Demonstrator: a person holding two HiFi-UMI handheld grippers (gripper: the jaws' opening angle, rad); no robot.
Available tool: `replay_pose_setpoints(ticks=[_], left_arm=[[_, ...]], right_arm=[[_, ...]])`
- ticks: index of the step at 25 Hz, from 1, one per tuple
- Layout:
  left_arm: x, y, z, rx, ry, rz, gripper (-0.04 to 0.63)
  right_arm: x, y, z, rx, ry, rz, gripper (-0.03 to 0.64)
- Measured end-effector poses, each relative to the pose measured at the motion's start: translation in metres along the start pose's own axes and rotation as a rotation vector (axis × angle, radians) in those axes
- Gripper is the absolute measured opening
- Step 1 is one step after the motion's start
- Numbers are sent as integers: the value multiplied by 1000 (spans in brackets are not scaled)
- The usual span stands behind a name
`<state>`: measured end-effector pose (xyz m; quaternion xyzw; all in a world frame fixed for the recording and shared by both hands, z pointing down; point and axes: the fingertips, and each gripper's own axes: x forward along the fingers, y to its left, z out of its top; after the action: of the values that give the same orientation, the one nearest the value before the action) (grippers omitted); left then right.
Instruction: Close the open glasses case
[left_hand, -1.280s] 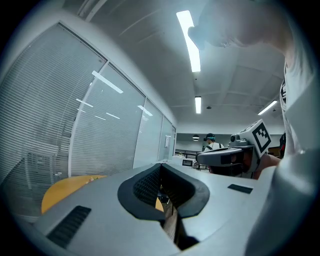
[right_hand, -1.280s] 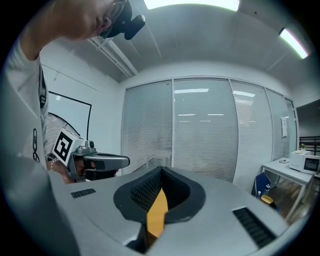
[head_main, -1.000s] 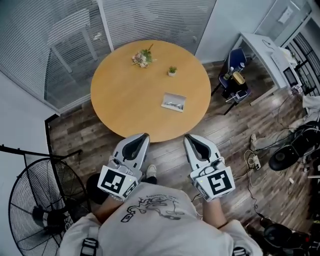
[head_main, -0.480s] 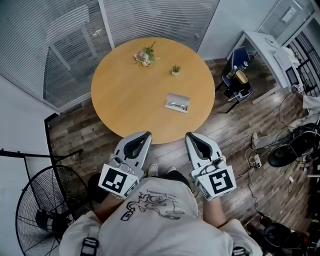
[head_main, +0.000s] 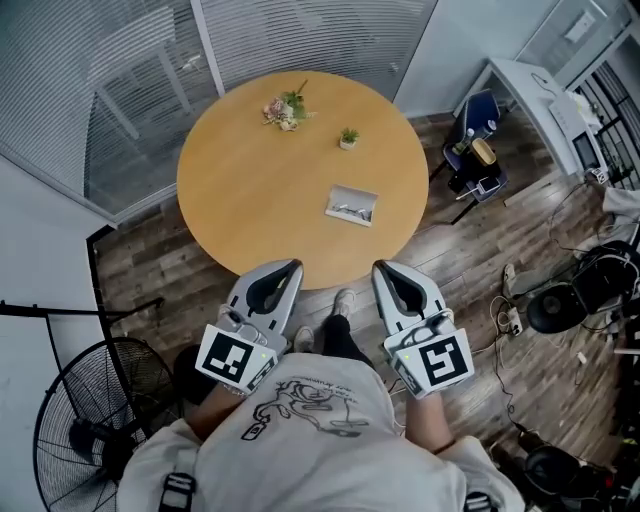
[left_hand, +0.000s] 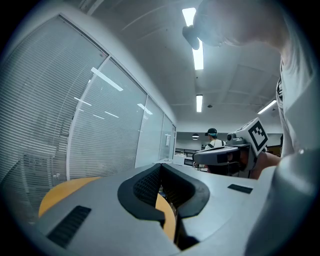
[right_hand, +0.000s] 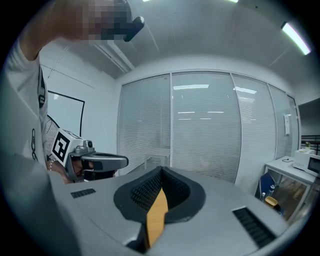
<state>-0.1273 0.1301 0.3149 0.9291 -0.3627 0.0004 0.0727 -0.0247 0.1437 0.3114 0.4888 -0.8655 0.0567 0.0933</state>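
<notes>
Hand-held gripper on the left (head_main: 288, 268) has its jaws pressed together on nothing and points toward the near edge of the round tabletop (head_main: 250, 190). Ahead and to its right, the open glasses case (head_main: 351, 205) lies flat on the tabletop's right half, its long axis running roughly left to right. The right hand-held gripper (head_main: 382, 268), likewise closed and empty, points almost straight at the case, so it looks the nearer; both are well apart from it.
</notes>
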Motion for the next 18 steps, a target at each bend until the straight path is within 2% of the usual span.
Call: replay_pose_setpoints(ticks=[18], left_arm=[[109,11,9,9,4,18,21]], right_arm=[[35,-108,7,7,-13,18,9]])
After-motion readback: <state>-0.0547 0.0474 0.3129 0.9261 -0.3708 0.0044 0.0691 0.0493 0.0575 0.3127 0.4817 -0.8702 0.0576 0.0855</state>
